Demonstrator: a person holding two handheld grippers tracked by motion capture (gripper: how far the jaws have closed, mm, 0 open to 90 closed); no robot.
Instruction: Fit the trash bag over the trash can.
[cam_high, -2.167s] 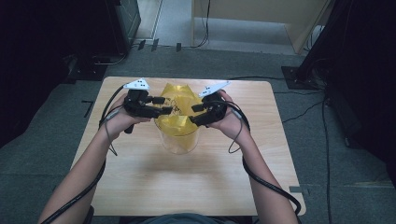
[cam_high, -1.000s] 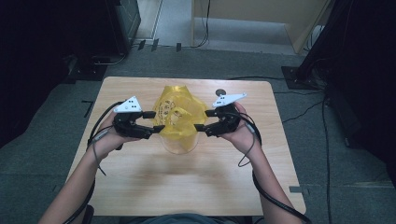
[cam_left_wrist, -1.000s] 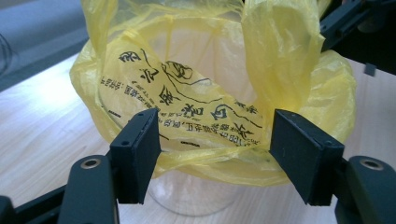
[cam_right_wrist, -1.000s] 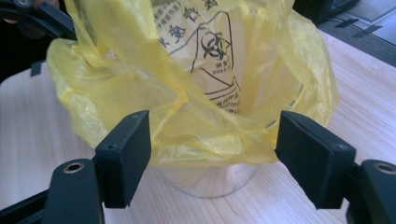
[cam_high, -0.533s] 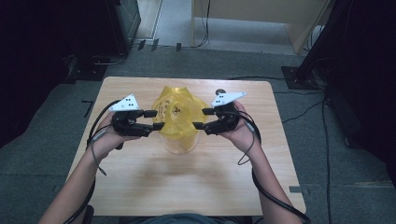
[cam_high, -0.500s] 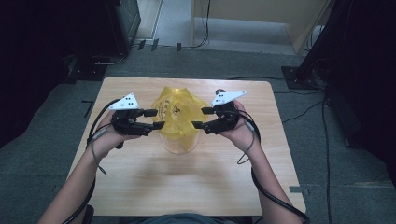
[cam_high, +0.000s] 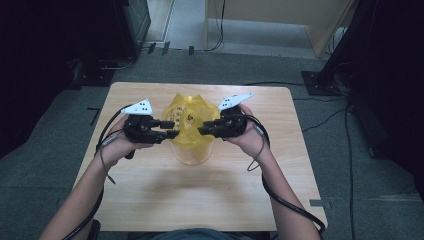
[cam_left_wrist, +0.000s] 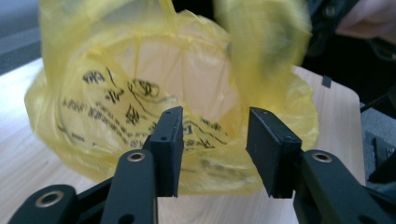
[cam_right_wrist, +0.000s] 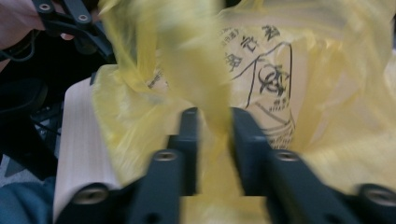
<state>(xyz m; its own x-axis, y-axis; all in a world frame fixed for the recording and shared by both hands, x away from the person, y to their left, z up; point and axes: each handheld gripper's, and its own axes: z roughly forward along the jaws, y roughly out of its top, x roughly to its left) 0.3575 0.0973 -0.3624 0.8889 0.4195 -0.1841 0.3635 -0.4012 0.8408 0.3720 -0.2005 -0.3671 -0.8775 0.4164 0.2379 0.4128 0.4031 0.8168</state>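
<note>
A yellow bag (cam_high: 190, 120) printed with black biohazard markings lines a clear round container (cam_high: 192, 152) that stands near the middle of the wooden counter (cam_high: 210, 195), slightly toward its far edge. The left gripper (cam_high: 169, 129) sits just beside the bag's left side, and in the left gripper view its jaws stand apart with nothing between them, the bag's open mouth (cam_left_wrist: 154, 93) lying just beyond their tips. The right gripper (cam_high: 204, 129) meets the bag from the opposite side; in the right gripper view its jaws are drawn close together with a blurred fold of the yellow film (cam_right_wrist: 212, 93) between them, so it is pinching the bag's rim. The two grippers face each other across the bag, near one another, with only the bag and container between them. A dark cable (cam_high: 280, 195) trails from the right gripper back along the forearm to the near right corner of the counter, and another loops (cam_high: 102, 150) by the left wrist. The rest of the counter is bare wood, with wide room on the near side and to both sides. Beyond the far edge lie grey floor (cam_high: 250, 65), loose cables and a dark stand foot (cam_high: 320, 82) at the right.
</note>
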